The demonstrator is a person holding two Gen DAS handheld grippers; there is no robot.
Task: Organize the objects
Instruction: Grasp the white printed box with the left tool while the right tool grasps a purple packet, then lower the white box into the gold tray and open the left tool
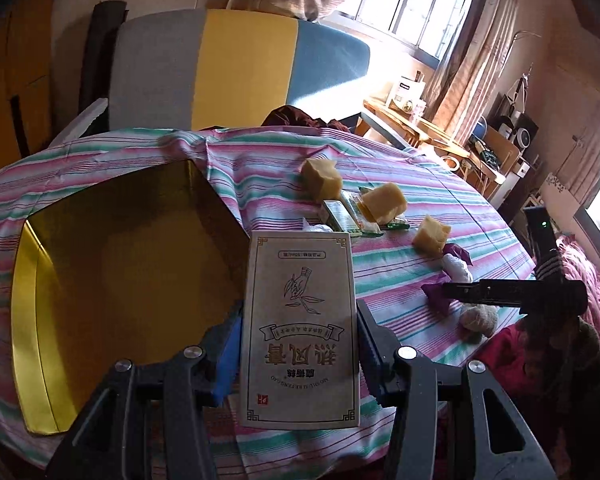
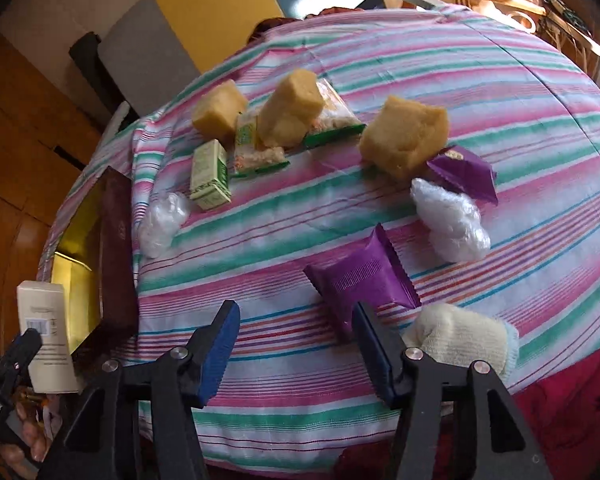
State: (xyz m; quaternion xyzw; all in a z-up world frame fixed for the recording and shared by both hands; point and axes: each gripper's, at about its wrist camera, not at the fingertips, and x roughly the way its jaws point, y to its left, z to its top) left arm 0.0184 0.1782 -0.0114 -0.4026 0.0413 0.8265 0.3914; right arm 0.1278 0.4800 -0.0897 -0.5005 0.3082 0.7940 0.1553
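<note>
My left gripper is shut on a tall beige carton with Chinese print, held above the table beside the open gold-lined box. The carton and box also show at the left of the right wrist view. My right gripper is open and empty, low over the striped cloth, its right finger next to a purple packet. Three yellow sponge blocks, a small green carton, clear snack packets and plastic wads lie farther out.
A cream sock lies by my right finger. A second purple packet lies by the near sponge. A striped chair stands behind the table. Wooden shelves with clutter stand at the right.
</note>
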